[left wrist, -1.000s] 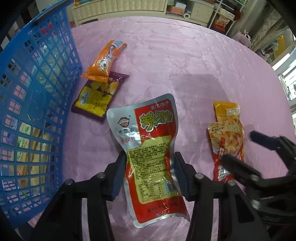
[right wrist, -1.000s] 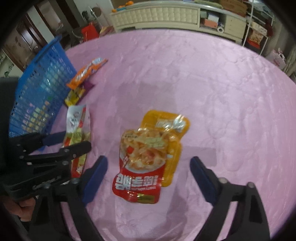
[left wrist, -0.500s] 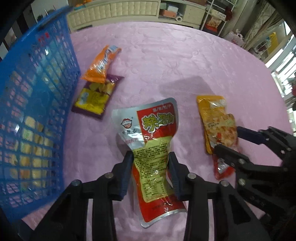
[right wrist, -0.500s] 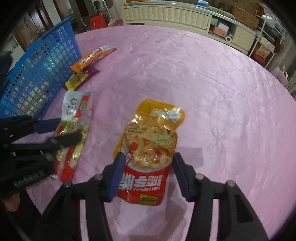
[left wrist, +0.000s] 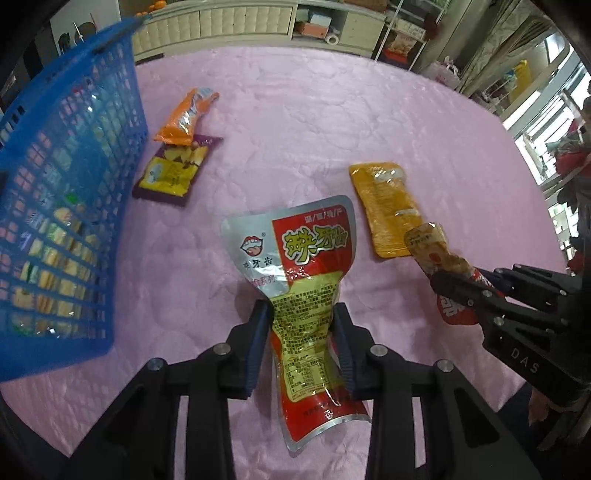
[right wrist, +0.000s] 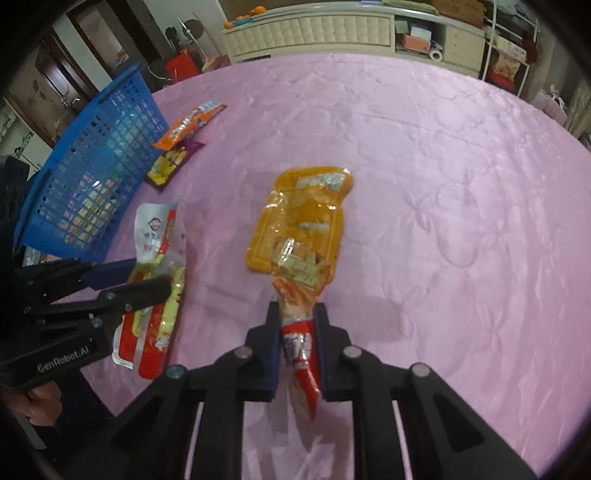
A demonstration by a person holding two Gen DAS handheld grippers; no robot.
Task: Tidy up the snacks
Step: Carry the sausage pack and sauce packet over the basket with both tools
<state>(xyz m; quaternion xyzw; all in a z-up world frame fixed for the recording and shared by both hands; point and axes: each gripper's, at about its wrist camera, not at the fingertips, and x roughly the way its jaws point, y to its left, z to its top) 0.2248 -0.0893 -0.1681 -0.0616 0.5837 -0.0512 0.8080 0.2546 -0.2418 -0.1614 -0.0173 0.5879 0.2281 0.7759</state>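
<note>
My left gripper [left wrist: 301,343] is shut on a red and silver snack pouch [left wrist: 303,258], lifted above the pink tablecloth; it also shows in the right wrist view [right wrist: 155,280]. My right gripper [right wrist: 297,332] is shut on a clear red-bottomed snack packet [right wrist: 299,295], lifted off an orange packet [right wrist: 303,210] that lies flat on the cloth. The orange packet also shows in the left wrist view [left wrist: 388,206]. The blue mesh basket [left wrist: 62,184] stands at the left and holds several snacks.
An orange stick packet [left wrist: 186,116] and a purple and yellow packet [left wrist: 173,170] lie beside the basket. The round table edge [left wrist: 517,147] curves at the right. Shelves and a white cabinet [right wrist: 314,29] stand beyond the table.
Both grippers have closed on their packets and lifted them. The red-bottomed packet has come off the orange packet, which stays on the cloth.
</note>
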